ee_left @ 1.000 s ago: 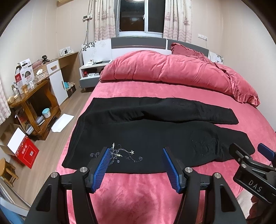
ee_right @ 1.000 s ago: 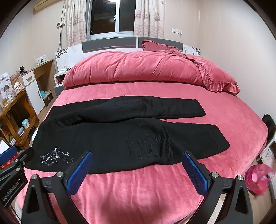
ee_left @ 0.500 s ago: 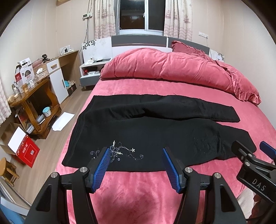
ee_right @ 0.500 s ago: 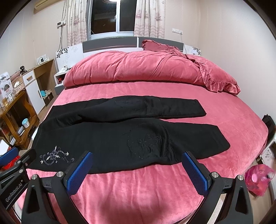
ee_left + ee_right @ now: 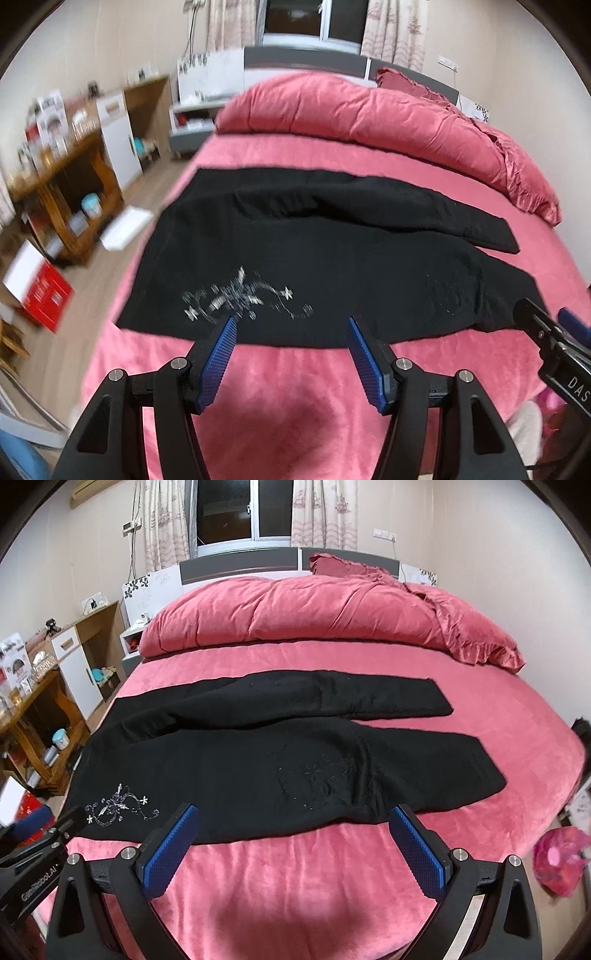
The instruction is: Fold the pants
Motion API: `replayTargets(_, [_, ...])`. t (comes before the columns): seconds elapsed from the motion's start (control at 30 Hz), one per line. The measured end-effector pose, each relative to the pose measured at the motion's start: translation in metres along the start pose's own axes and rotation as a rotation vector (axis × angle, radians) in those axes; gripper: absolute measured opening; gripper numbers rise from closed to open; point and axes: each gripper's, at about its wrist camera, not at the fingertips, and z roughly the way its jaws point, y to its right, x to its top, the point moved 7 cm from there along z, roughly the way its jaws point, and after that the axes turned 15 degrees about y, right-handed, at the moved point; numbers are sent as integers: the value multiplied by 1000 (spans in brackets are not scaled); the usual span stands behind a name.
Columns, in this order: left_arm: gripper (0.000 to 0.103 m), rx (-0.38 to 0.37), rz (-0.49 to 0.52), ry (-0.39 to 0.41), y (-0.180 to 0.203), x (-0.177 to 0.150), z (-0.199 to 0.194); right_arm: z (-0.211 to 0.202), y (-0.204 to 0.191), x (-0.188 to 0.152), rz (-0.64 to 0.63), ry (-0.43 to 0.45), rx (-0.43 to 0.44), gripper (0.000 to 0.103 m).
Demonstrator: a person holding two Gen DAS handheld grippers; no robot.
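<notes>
Black pants (image 5: 332, 258) lie flat on the pink bed (image 5: 303, 387), waist to the left, both legs stretched to the right; they also show in the right wrist view (image 5: 258, 760). White embroidery (image 5: 243, 299) marks the near left part. My left gripper (image 5: 291, 321) is open and empty, its fingertips just above the pants' near edge by the embroidery. My right gripper (image 5: 295, 810) is open and empty, its fingertips over the near edge of the front leg. Each gripper shows at the edge of the other's view.
A rolled pink duvet (image 5: 314, 609) and pillow lie at the head of the bed. A wooden desk (image 5: 59, 184) with clutter, a red box (image 5: 44, 295) and white paper stand on the floor to the left. A pink bag (image 5: 561, 860) sits on the floor right.
Both grippers have moved forward and down toward the pants' near edge. The left wrist view is now blurred from motion. The pants have not moved.
</notes>
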Motion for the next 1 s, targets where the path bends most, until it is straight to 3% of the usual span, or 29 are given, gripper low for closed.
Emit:
replayTargets(0.17, [63,-114,-237,-83,-33,-22,26,24,16,-19,75,-23,104,103])
replayTargets(0.33, [61,29,-328,-96,-86,-39,46,53,66,-45,74,-125,38,103])
replayTargets(0.53, [61,141,-438,-64,-149,-60,60,66,164,-56,405,-103,37,103])
replayTargets(0.6, [61,174,-466,-65,-165,-68,63,72,203,-61,528,-99,0,101])
replayTargets(0.73, [60,135,-551,-70,-181,-80,75,84,269,-84,753,-96,-68,81])
replayTargets(0.83, [60,63,-593,-37,-179,-74,82,94,292,-97,847,-94,-81,67])
replayTargets(1.0, [60,30,-637,-25,-180,-72,99,106,304,-86,921,-21,-31,67])
